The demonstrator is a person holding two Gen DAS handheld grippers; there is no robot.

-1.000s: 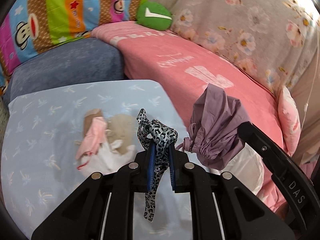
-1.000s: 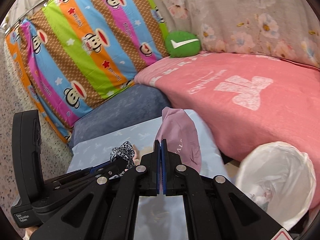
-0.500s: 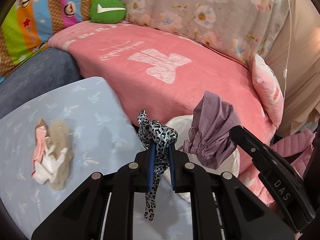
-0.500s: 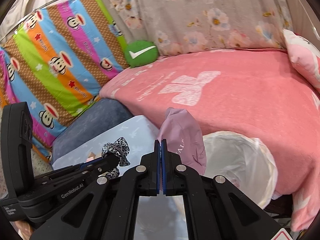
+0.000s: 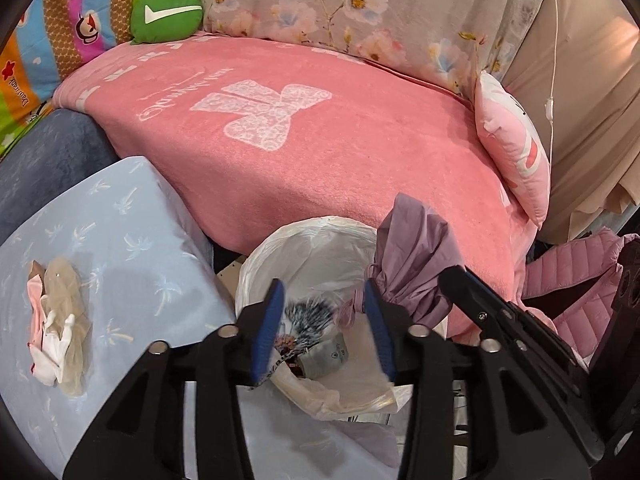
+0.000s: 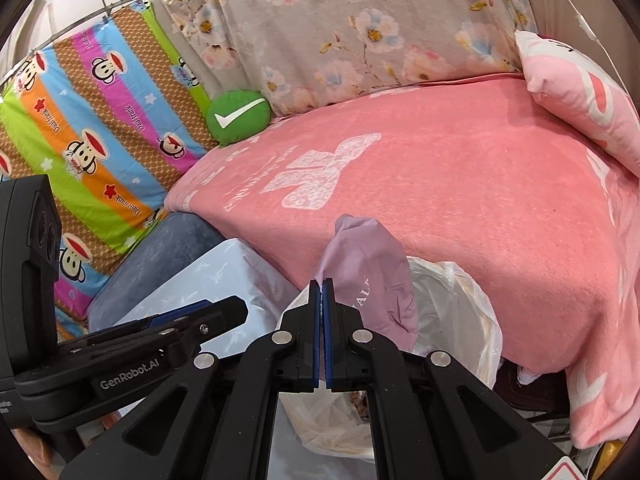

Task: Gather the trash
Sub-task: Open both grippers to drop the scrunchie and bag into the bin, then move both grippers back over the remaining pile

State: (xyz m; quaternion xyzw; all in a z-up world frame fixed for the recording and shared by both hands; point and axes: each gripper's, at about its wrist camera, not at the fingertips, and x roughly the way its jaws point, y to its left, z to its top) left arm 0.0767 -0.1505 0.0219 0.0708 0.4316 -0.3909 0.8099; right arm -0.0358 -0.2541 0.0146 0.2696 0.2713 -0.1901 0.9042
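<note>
Opening over the lined bin (image 5: 256, 264), the left gripper (image 5: 322, 320) jaws release a blurred leopard-print scrap (image 5: 310, 314) falling inside. The right gripper (image 6: 322, 286) jaws stay clamped on a lilac pouch (image 6: 372, 280) above the rim; released off-centre, it could snag and miss.

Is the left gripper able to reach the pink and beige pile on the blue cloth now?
Probably yes. The left gripper is opening, with nothing between its fingers, and the pile lies uncovered on the blue cloth, with nothing in the way.
</note>
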